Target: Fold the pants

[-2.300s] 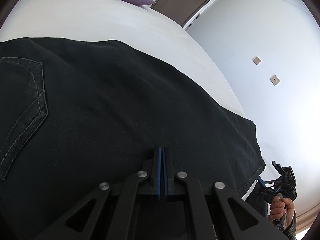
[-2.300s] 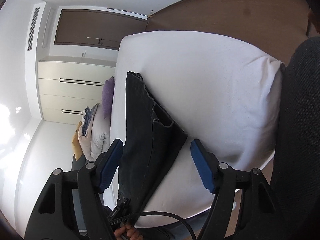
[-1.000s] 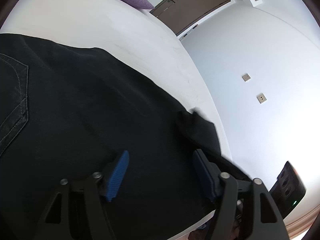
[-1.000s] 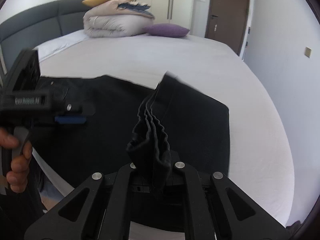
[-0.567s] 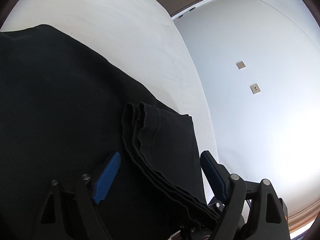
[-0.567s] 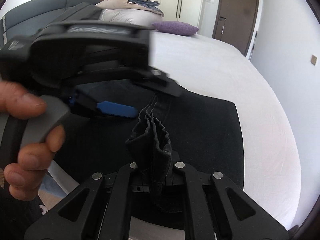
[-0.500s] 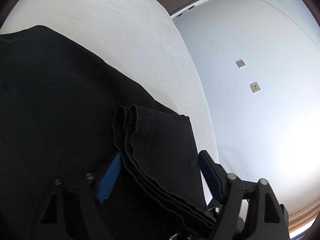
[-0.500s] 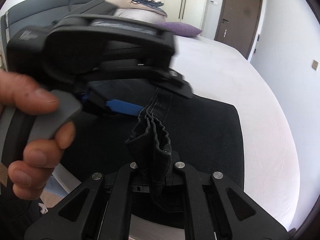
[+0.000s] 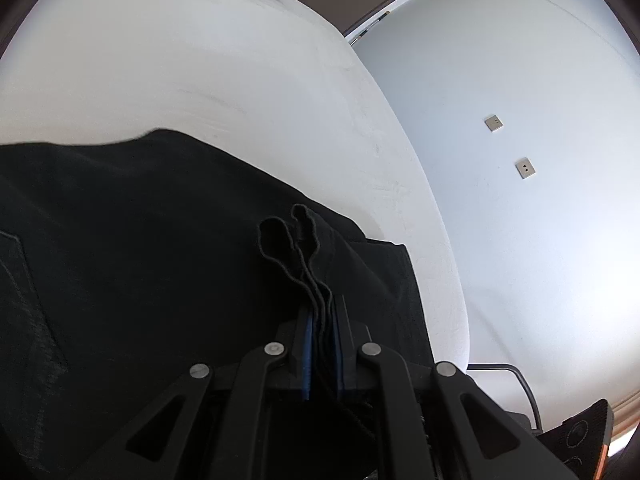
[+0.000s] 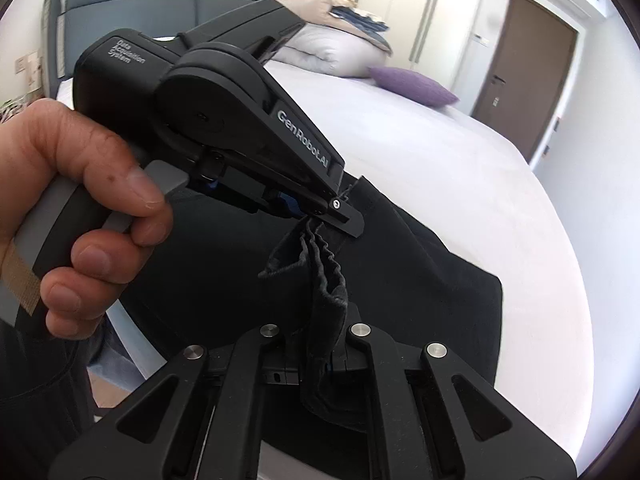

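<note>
**Both tools clamped on one bunched hem end of the pants**

Left tool (image 9: 322, 354): we see its blue pads pressed in on a stack of dark fabric edges, closed down to the thickness of the cloth. Right tool (image 10: 320, 364): closed too, gripping the same bunched end lower down, with ruffled layers standing up out of it. In the right wrist view the left tool (image 10: 340, 216) pinches the top of that ruffle, with the person's left hand (image 10: 80, 220) on its handle.

Where the pants (image 9: 140, 260) are: spread dark across the near edge of the bed (image 9: 200, 60), bunched end lifted off the sheet toward the near right corner, the rest lying flat. A back pocket seam shows at the left.

Risks, as we judge them:
- The stacked layers are uneven; an inner one could slide out of either grip when the end is carried over, leaving a crooked fold.
- The two tools sit very close together, so the hem may sag or twist between and beside them.
- Dragging instead of lifting could pull the flat part off the near edge of the bed.
- Denim-like cloth is stiff and may spring open.

Counts: two tools, one hand visible, one pair of pants, one bed, one purple pillow (image 10: 414, 84), one stacked pile of bedding (image 10: 332, 40), one door (image 10: 524, 68), two wall plates (image 9: 493, 123).
</note>
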